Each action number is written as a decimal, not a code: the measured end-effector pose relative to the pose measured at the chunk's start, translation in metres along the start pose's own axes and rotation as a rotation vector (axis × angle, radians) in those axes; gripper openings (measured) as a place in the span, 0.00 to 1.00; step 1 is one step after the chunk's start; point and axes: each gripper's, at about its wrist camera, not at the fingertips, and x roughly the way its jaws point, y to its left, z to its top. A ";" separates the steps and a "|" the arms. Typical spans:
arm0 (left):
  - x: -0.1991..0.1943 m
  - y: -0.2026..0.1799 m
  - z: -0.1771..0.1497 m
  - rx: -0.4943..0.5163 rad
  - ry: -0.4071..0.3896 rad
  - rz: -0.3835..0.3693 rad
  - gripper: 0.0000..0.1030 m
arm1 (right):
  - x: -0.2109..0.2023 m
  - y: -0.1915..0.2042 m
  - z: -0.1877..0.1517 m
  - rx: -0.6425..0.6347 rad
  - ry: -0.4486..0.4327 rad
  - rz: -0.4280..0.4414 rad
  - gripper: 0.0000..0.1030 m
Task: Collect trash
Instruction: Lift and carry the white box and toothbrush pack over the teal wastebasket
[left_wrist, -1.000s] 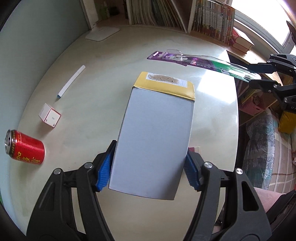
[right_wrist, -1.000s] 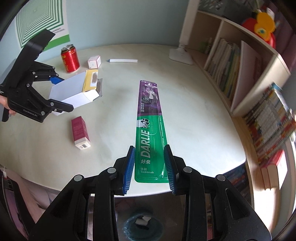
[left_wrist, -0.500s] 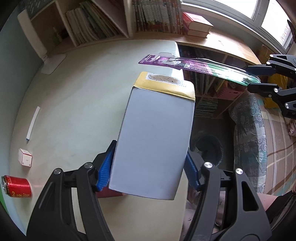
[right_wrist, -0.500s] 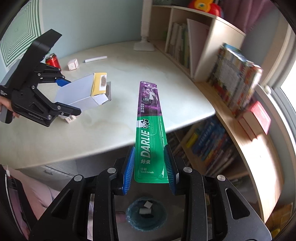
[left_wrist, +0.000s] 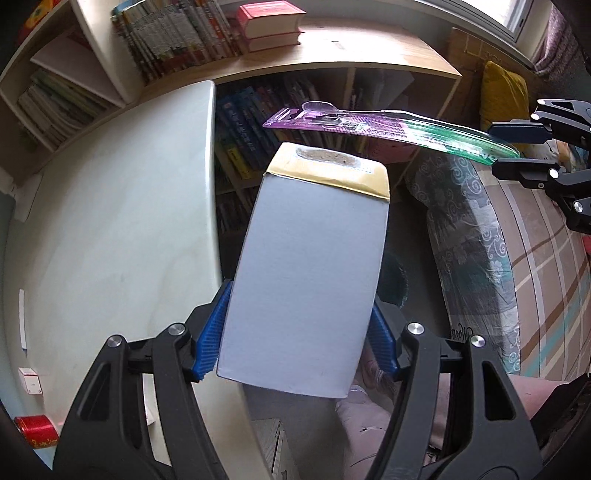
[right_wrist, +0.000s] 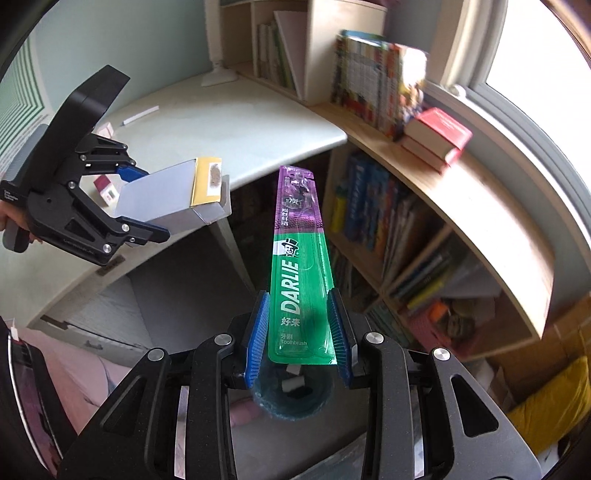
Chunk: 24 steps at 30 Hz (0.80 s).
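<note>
My left gripper (left_wrist: 295, 332) is shut on a grey cardboard box (left_wrist: 306, 269) with a yellow flap end; it hangs past the table's edge. From the right wrist view the same left gripper (right_wrist: 144, 201) and box (right_wrist: 166, 195) show at left. A green and purple toothbrush pack (right_wrist: 299, 266) is clamped between the blue pads of my right gripper (right_wrist: 297, 332), pointing away over the floor. Below it stands a dark teal trash bin (right_wrist: 291, 398) with white scraps inside. In the left wrist view the toothbrush pack (left_wrist: 388, 131) crosses above the box, with the right gripper (left_wrist: 517, 146) at the right edge.
On the white table (left_wrist: 122, 240) lie a red can (left_wrist: 37, 435), a small white box (left_wrist: 29, 380) and a white strip (left_wrist: 23, 319). A small red box (right_wrist: 107, 188) lies on the table too. Bookshelves (right_wrist: 406, 229) full of books line the wall. A patterned cushion (left_wrist: 469, 240) lies at right.
Both grippers have swung off the table top to beyond its edge, still holding box and toothbrush pack. The trash bin now sits closer under the right gripper.
</note>
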 end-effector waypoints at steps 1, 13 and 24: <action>0.003 -0.006 0.003 0.014 0.005 -0.007 0.62 | -0.001 -0.004 -0.007 0.015 0.005 -0.005 0.32; 0.042 -0.079 0.018 0.151 0.077 -0.062 0.62 | -0.003 -0.036 -0.093 0.192 0.087 -0.035 0.32; 0.082 -0.120 0.010 0.221 0.157 -0.094 0.62 | 0.006 -0.045 -0.148 0.288 0.155 -0.038 0.32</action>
